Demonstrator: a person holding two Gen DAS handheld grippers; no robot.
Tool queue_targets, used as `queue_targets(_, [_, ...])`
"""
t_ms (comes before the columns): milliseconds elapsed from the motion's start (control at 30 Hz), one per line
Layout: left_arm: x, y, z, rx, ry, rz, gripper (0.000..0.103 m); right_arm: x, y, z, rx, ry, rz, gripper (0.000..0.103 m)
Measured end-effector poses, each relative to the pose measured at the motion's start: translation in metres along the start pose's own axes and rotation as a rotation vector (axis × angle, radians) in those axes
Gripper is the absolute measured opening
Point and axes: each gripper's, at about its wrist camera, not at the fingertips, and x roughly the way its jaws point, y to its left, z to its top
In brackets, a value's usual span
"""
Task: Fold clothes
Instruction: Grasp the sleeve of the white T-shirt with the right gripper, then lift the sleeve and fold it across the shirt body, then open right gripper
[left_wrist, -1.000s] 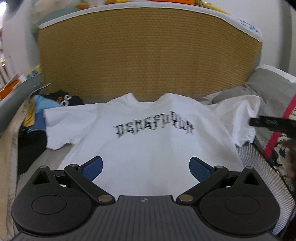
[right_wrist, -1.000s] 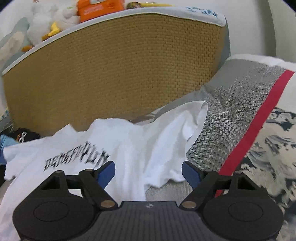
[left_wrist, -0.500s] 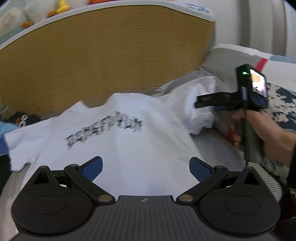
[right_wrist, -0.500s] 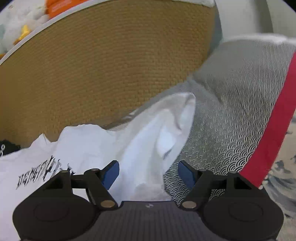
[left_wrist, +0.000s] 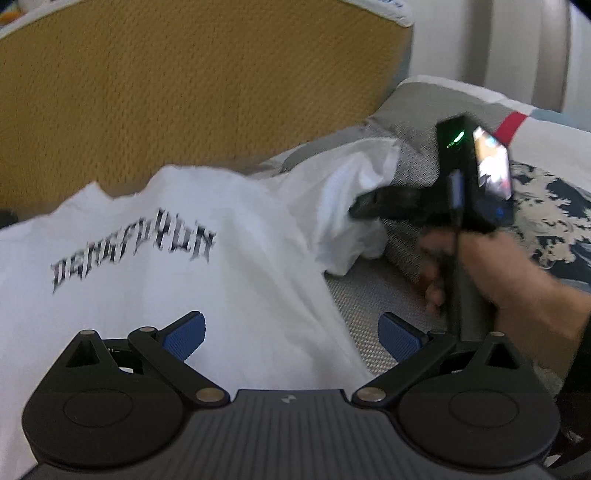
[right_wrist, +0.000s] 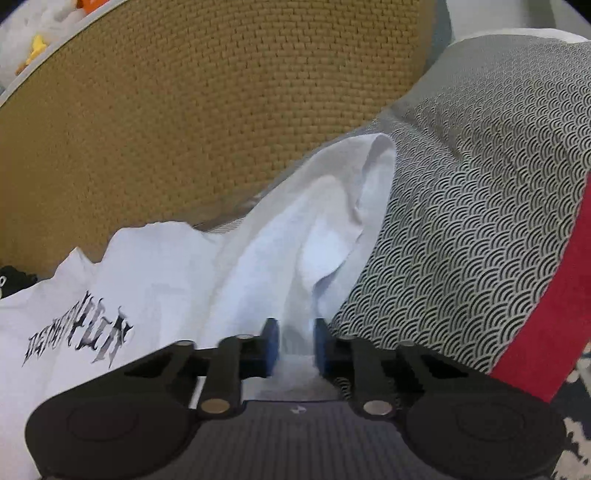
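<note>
A white T-shirt (left_wrist: 155, 266) with black lettering lies spread on the bed, collar toward the woven headboard. Its right sleeve (right_wrist: 317, 229) is bunched against a patterned pillow. My right gripper (right_wrist: 295, 343) is shut on the lower edge of that sleeve; it also shows in the left wrist view (left_wrist: 360, 208), held by a hand. My left gripper (left_wrist: 291, 332) is open and empty, hovering over the shirt's lower right side.
A tan woven headboard (left_wrist: 184, 92) stands behind the shirt. A grey wave-patterned pillow with a red stripe (right_wrist: 480, 240) lies at the right. A dark patterned blanket (left_wrist: 546, 221) lies beyond the hand. Dark clothes (right_wrist: 11, 280) lie at the far left.
My right gripper moved forward to the sleeve and closed on it. My left gripper swung to the right and stayed open.
</note>
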Motion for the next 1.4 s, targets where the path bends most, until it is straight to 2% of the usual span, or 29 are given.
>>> queue_targets(33, [0.001, 0.001, -0.003, 0.007, -0.005, 0.005, 0.103, -0.002, 0.001, 0.002, 0.007, -0.008, 0.008, 0.007])
queue_targets(233, [-0.002, 0.016, -0.008, -0.024, -0.020, 0.021, 0.103, -0.013, 0.033, 0.018, -0.048, -0.036, 0.068, 0.004])
queue_targets(333, [-0.009, 0.029, -0.008, -0.052, -0.017, 0.006, 0.102, -0.020, 0.064, 0.025, -0.130, -0.057, 0.110, 0.004])
queue_targets(433, [-0.019, 0.042, -0.007, -0.070, -0.031, 0.022, 0.102, -0.025, 0.099, 0.032, -0.225, -0.069, 0.133, 0.004])
queue_targets(600, [-0.029, 0.062, -0.004, -0.099, -0.044, 0.082, 0.102, -0.004, 0.158, 0.037, -0.348, -0.022, 0.171, 0.004])
queue_targets(833, [-0.032, 0.083, -0.003, -0.166, -0.036, 0.111, 0.102, 0.029, 0.198, 0.019, -0.402, 0.075, 0.229, 0.004])
queue_targets(1067, [-0.023, 0.087, -0.006, -0.141, 0.020, 0.145, 0.102, 0.062, 0.239, 0.001, -0.456, 0.173, 0.286, 0.006])
queue_targets(1167, [-0.021, 0.084, -0.007, -0.134, 0.019, 0.144, 0.102, 0.049, 0.228, 0.000, -0.446, 0.162, 0.294, 0.014])
queue_targets(1200, [-0.020, 0.083, -0.007, -0.131, 0.020, 0.143, 0.102, 0.042, 0.225, 0.000, -0.454, 0.158, 0.294, 0.030])
queue_targets(1233, [-0.022, 0.080, -0.008, -0.129, 0.018, 0.144, 0.102, 0.036, 0.223, 0.001, -0.473, 0.157, 0.292, 0.038])
queue_targets(1300, [-0.023, 0.077, -0.008, -0.130, 0.016, 0.142, 0.102, 0.022, 0.218, 0.004, -0.508, 0.150, 0.286, 0.039])
queue_targets(1400, [-0.021, 0.075, -0.007, -0.128, 0.012, 0.132, 0.103, -0.011, 0.200, 0.008, -0.486, 0.112, 0.285, 0.039])
